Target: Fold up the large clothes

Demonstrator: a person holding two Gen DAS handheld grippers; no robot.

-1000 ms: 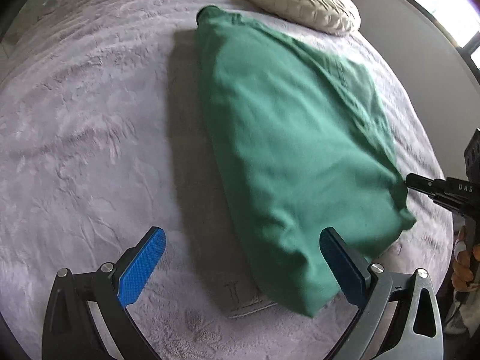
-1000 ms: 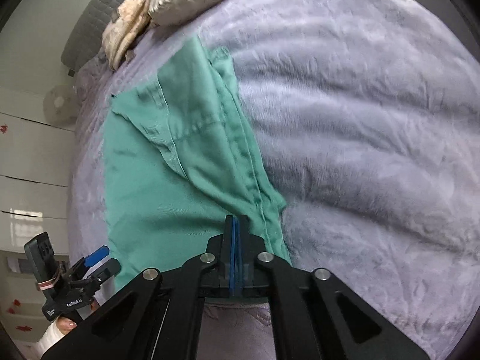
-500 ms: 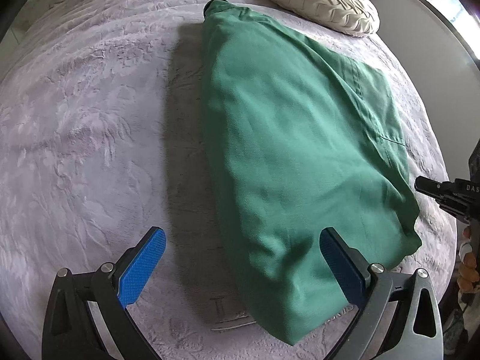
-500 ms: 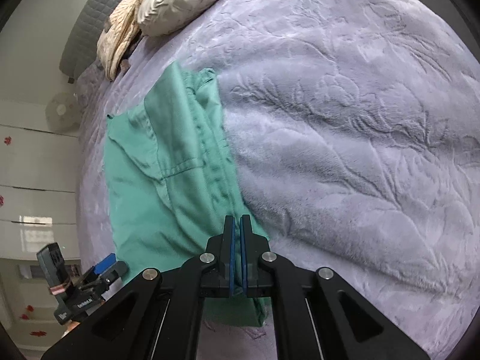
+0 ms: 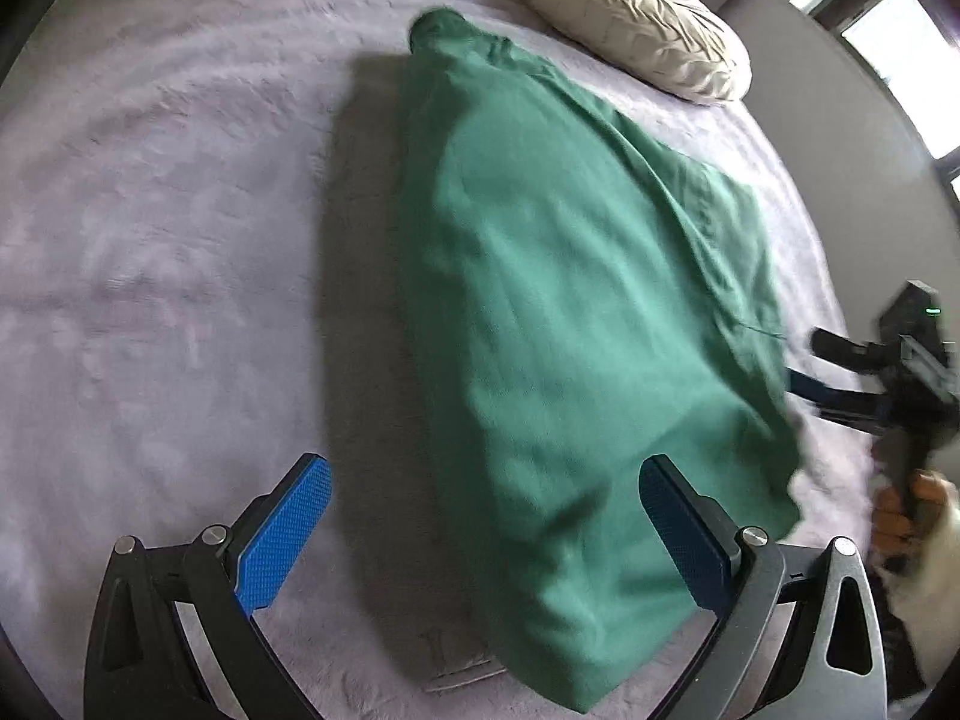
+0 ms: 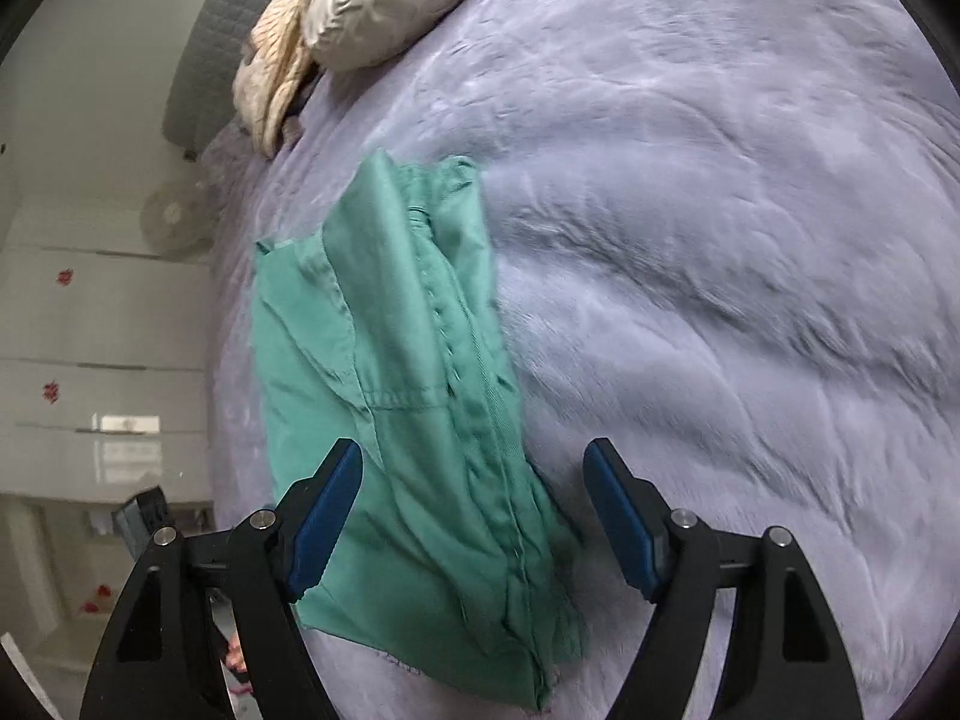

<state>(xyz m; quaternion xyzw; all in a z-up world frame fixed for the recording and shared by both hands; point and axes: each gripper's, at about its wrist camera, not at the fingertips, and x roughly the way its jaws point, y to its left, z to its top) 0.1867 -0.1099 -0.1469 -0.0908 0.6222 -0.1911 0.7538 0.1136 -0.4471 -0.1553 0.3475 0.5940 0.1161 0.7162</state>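
Observation:
A large green garment (image 5: 570,324) lies folded lengthwise on the lilac bedspread (image 5: 168,228). My left gripper (image 5: 480,534) is open and empty above its near end, its right finger over the cloth. My right gripper (image 6: 474,516) is open above the garment's (image 6: 408,396) seamed edge and holds nothing. It shows in the left wrist view (image 5: 840,372) at the garment's right edge, held by a hand.
A cream cushion (image 5: 630,24) and a beige blanket (image 6: 276,78) lie at the head of the bed. White drawers (image 6: 102,360) and a fan (image 6: 171,219) stand beside the bed. A grey wall and window (image 5: 894,42) are on the right.
My right gripper has opened and let go of the garment's edge, which now lies on the bed. My left gripper stays open and has shifted slightly.

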